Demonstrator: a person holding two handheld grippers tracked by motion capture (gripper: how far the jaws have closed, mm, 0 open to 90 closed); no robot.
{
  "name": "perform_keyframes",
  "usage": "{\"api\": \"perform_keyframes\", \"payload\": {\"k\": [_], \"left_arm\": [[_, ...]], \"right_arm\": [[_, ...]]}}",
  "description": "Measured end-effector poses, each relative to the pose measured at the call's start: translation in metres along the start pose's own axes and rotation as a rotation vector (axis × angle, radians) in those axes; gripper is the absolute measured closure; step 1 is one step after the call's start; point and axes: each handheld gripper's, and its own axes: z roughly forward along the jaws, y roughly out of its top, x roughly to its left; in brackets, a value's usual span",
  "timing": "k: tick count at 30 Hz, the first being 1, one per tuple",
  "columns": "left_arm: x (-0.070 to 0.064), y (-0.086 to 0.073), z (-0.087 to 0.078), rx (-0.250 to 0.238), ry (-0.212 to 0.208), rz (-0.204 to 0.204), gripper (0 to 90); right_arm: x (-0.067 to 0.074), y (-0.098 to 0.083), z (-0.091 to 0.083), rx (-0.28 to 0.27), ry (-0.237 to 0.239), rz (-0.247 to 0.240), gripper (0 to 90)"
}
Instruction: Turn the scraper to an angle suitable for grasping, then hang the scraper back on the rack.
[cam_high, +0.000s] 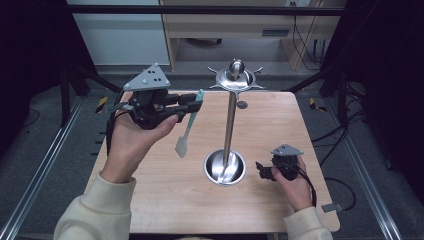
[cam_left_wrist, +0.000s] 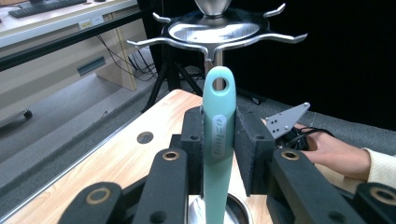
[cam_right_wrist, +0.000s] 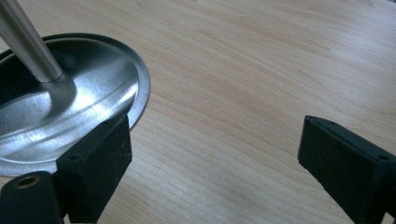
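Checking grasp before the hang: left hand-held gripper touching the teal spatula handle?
Touching. In the left gripper view, both pads of the left hand-held gripper press the teal spatula handle's sides, no gap.

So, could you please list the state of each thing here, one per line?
spatula: held off the table, blade hanging down
left gripper: shut on the spatula handle
right gripper: open, nothing between the jaws, beside the stand base
stand: upright, hooks bare
table: bears the stand
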Motion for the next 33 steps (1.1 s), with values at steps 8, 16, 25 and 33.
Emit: {"api": "perform_keyframes", "payload": {"k": [8, 16, 25, 33], "left_arm": [[0.004, 0.000, 0.000, -0.002, 0.005, -0.012, 74.0], [0.007, 0.005, 0.001, -0.001, 0.009, -0.010, 74.1], [0.011, 0.006, 0.004, -0.016, 0.025, -0.018, 74.0], [0.015, 0.003, 0.009, -0.010, 0.030, -0.028, 74.0]], "right_arm": [[0.000, 0.000, 0.000, 0.001, 0.002, 0.001, 10.1], [0.000, 0.000, 0.000, -0.002, 0.000, -0.001, 10.1], [-0.001, 0.000, 0.000, -0.004, 0.002, -0.002, 10.1], [0.000, 0.000, 0.000, -0.001, 0.004, 0.003, 10.1]]}}
